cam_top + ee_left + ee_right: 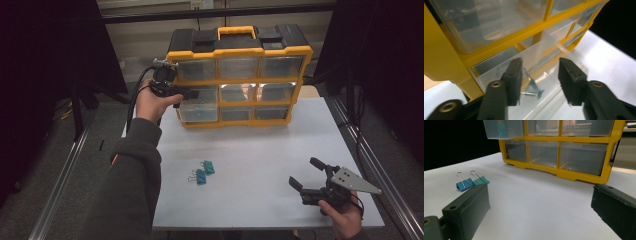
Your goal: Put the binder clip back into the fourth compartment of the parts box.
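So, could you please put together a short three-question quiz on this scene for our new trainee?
1. True or false: the two binder clips on the table lie nearer the right tool than the left tool.
2. Which drawer of the organiser is pulled out? A) top right B) middle left C) bottom centre
3. Fill in: the open drawer under the left tool holds one ____.

Key
1. False: they lie left of the table's centre, well away from the right tool.
2. B
3. Binder clip, lying between the open jaws in the left gripper view.
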The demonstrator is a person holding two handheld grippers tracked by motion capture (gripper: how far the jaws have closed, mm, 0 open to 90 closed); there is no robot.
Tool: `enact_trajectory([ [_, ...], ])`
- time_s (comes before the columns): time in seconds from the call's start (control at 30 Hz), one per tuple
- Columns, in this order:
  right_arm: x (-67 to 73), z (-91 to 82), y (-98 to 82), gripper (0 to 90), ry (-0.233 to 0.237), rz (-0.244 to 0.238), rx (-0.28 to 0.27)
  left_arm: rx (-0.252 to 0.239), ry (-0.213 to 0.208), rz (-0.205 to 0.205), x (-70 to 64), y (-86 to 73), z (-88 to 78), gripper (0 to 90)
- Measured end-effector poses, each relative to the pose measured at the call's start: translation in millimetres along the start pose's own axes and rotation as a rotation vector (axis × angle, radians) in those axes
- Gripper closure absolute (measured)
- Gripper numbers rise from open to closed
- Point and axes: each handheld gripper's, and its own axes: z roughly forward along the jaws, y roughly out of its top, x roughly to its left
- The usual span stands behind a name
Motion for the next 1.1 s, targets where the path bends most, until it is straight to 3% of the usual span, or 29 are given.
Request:
enact_trajectory([
  [0.2, 1.0, 1.2, -0.2, 1.1, 0.006, -0.009, 0.007, 0.015, -0.036, 0.023, -8.5, -2.9, -12.7, 38.3],
  [0.33, 0.4, 0.8, -0.4, 1.0, 0.001, -0.011, 0.004, -0.015, -0.056, 0.007, -11.3, -8.2, -20.7, 30.6],
  [0.43, 0.5, 0.8, -0.2, 1.0, 0.006, -0.012, 0.005, -0.019, -0.062, 0.02, -13.0, -12.9, -25.5, 23.1],
  [0.5, 0.8, 0.8, -0.1, 1.0, 0.002, -0.01, 0.006, -0.029, -0.081, 0.028, -14.1, -16.9, -28.4, 21.9],
  [0.67, 1.0, 2.1, -0.6, 1.1, 0.002, -0.008, 0.006, -0.036, -0.082, 0.036, -19.6, -28.9, -32.1, 17.7],
  [0.73, 1.6, 1.9, 0.0, 1.0, 0.001, -0.012, 0.005, -0.023, -0.083, 0.066, -23.7, -35.8, -33.4, 17.3],
  [1.1, 1.0, 2.2, -0.2, 1.0, -0.004, -0.015, 0.004, -0.038, -0.104, 0.08, -33.5, -63.7, -32.9, 15.5],
])
